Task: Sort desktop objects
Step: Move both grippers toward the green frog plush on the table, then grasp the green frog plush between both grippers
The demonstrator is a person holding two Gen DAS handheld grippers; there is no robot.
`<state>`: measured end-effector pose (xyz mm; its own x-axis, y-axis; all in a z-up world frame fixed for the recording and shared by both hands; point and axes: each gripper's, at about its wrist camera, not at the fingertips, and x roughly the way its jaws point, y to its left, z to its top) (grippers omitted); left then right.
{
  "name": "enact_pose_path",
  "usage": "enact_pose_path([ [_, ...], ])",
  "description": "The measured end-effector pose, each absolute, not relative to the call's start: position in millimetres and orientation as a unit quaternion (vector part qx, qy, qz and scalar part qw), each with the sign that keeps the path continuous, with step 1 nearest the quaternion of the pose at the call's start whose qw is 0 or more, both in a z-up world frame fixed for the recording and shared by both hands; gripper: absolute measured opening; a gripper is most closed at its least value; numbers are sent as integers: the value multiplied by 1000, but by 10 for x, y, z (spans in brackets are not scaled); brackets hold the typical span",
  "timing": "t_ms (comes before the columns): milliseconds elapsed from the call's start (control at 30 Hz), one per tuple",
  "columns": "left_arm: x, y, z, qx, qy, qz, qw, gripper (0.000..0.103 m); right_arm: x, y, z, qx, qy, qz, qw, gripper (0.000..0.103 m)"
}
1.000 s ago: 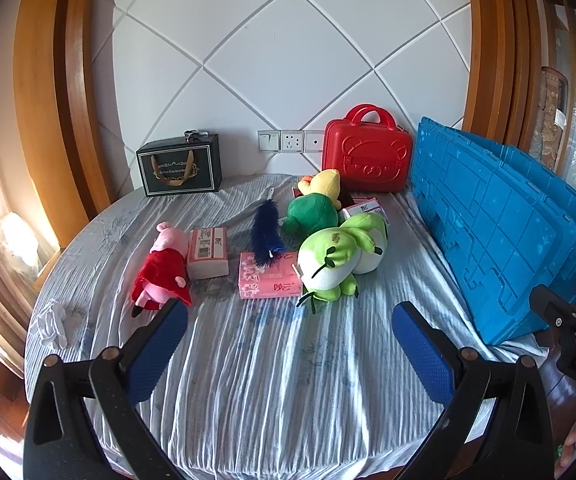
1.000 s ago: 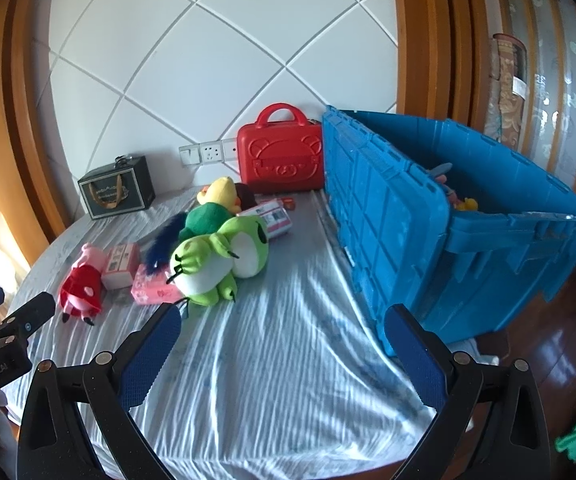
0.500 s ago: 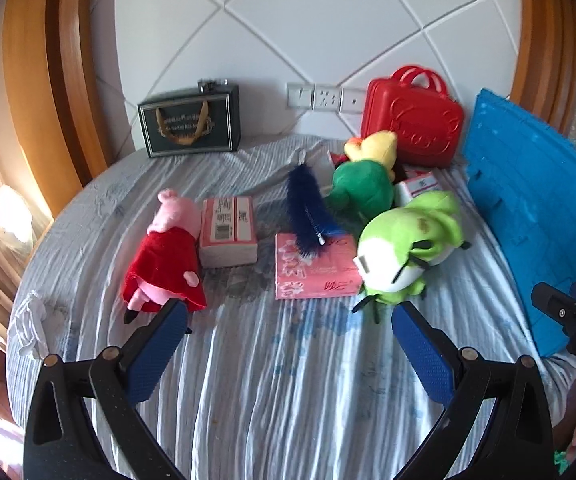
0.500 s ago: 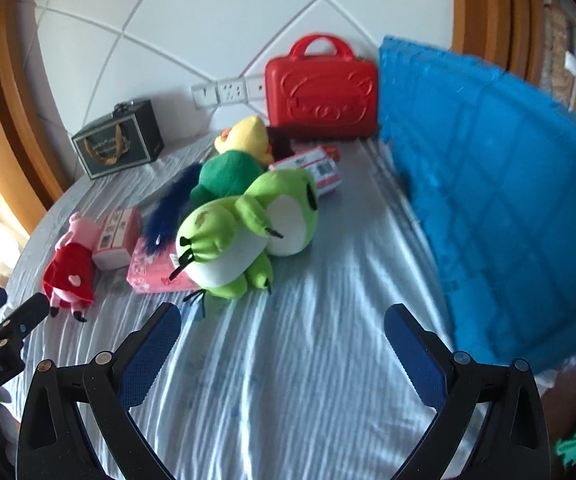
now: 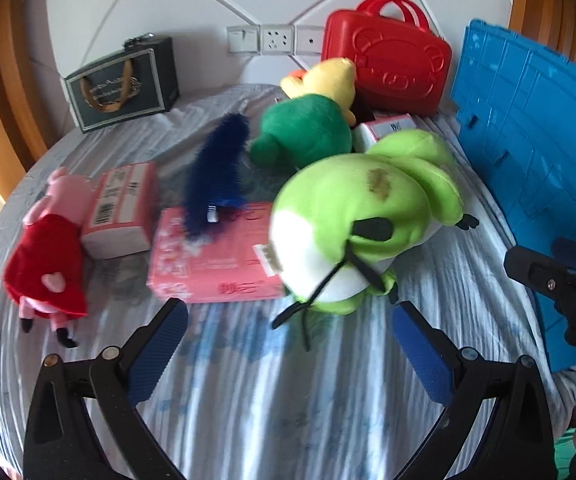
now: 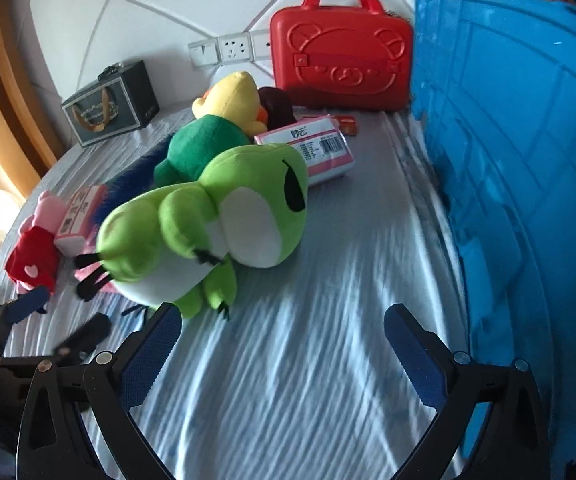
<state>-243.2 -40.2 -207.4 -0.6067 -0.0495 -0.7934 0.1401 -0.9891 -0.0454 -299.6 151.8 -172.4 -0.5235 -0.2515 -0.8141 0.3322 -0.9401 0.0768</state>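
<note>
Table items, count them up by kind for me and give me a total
Plush toys: 3, the light green frog, the yellow and dark green toy, the pink pig in red.
Pink packets: 3.
Cases: 2, red and dark.
Blue fluffy item: 1.
Total: 9.

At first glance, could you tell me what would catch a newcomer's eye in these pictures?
Probably the lime-green frog plush, lying on the striped sheet just ahead of both open grippers. Behind it, a red bear-embossed case stands against the wall, and a big blue crate fills the right side.
</note>
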Motion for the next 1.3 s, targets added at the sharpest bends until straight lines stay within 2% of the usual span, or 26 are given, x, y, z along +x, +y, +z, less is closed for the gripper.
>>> enact_pose_path([
  [200, -2962, -330, -2205, 442, 38, -891, 96, 103, -3466, 1541, -1984, 483, 43, -852, 196, 103],
  [333, -3272, -517, -1973, 411, 18, -901, 135, 103, -3686, 1474, -2089, 494, 28, -843, 209, 103],
  [433, -3500, -598, -1924, 421, 19, -898, 128, 103, -3856, 1419, -2129, 501, 3, -838, 217, 103],
  [767, -3460, -651, -2172, 471, 118, -868, 107, 101, -4211, 1186, -2283, 520, -13, -822, 232, 102],
  [933, -3454, -526, -2255, 475, 89, -870, 98, 101, -4276, 1089, -2349, 528, -13, -806, 267, 102],
  [1167, -3659, -527, -2437, 492, 102, -862, 67, 102, -4444, 927, -2548, 529, -11, -802, 277, 103],
  [1233, -3727, -446, -2524, 503, 80, -859, 62, 100, -4474, 907, -2610, 539, -18, -792, 286, 103],
  [1300, -3723, -390, -2504, 498, 63, -863, 63, 94, -4458, 880, -2627, 541, -8, -789, 292, 97],
])
